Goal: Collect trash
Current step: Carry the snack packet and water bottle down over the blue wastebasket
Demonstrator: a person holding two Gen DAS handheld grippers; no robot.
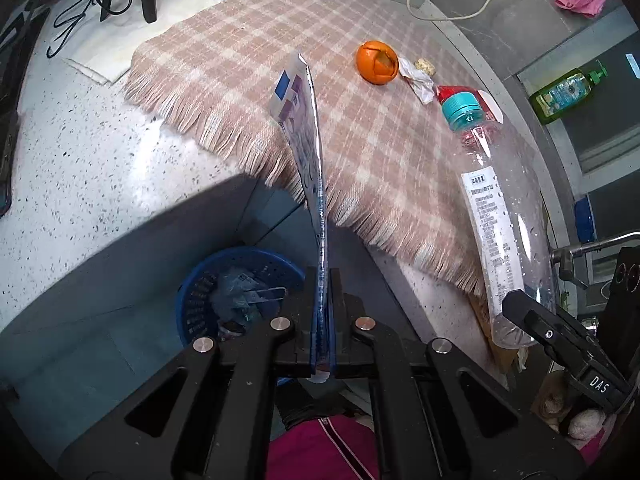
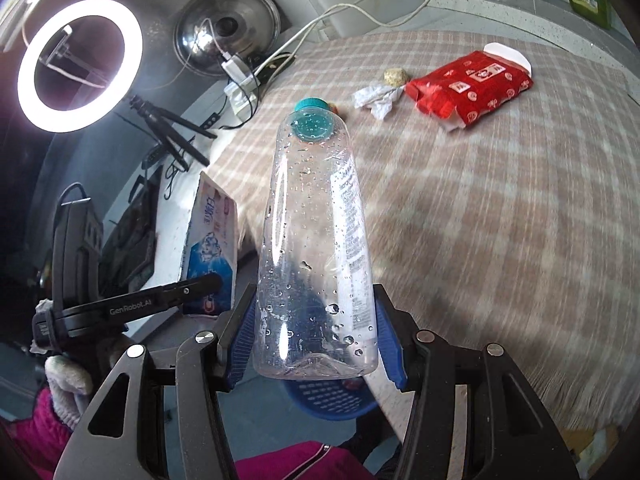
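Note:
My left gripper is shut on a flat blue-and-white wrapper, held edge-on above the table's front edge. The same wrapper shows at the left of the right wrist view. My right gripper is shut on the base of a clear plastic bottle with a teal cap; the bottle also appears at the right of the left wrist view. A blue basket with some trash in it stands on the floor below the table edge, and its rim shows under the bottle.
On the checked cloth lie an orange peel, a crumpled white paper, a small beige lump and a red packet. A ring light, cables and a metal lid stand at the back left.

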